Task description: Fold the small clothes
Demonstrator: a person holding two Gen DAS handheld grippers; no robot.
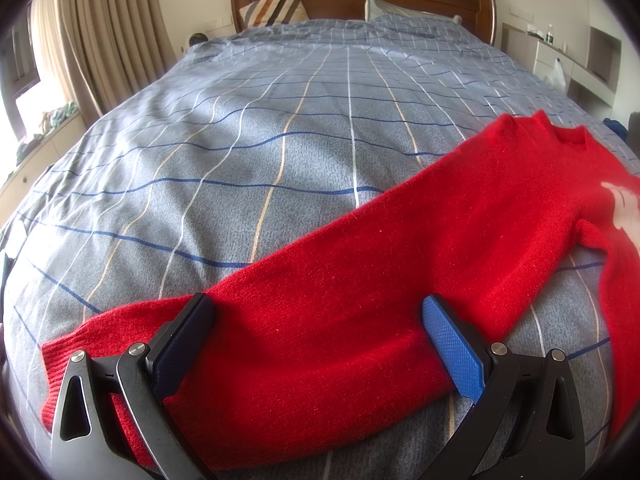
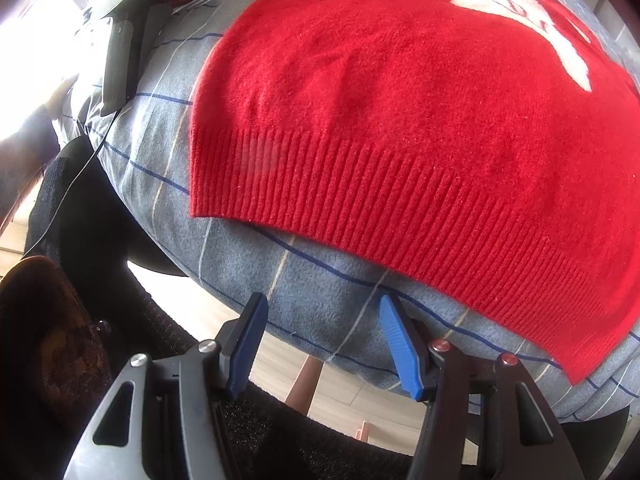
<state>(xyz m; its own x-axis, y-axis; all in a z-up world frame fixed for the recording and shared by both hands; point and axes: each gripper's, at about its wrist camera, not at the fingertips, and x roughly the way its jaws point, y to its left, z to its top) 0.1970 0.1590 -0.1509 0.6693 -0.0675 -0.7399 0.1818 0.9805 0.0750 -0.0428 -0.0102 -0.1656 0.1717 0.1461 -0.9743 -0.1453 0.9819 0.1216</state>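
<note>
Left tongs (image 1: 320, 344) spread wide, straddling the red sweater's (image 1: 400, 248) sleeve.
Right tongs (image 2: 322, 340) are hovering apart near its hem, over the bed (image 2: 320, 280).

Daylight floods the bedroom from a window (image 1: 24, 92) at nine o'clock, leaving soft shadows in the folds of the checked bedspread (image 1: 256, 128). In the right wrist view, glare at ten o'clock burns the corner out to white. Both fisheye views bend straight lines toward the dark vignetted rims. The red sweater (image 2: 400, 112) is sharp at centre, with a faint smudge on its ribbed hem
</note>
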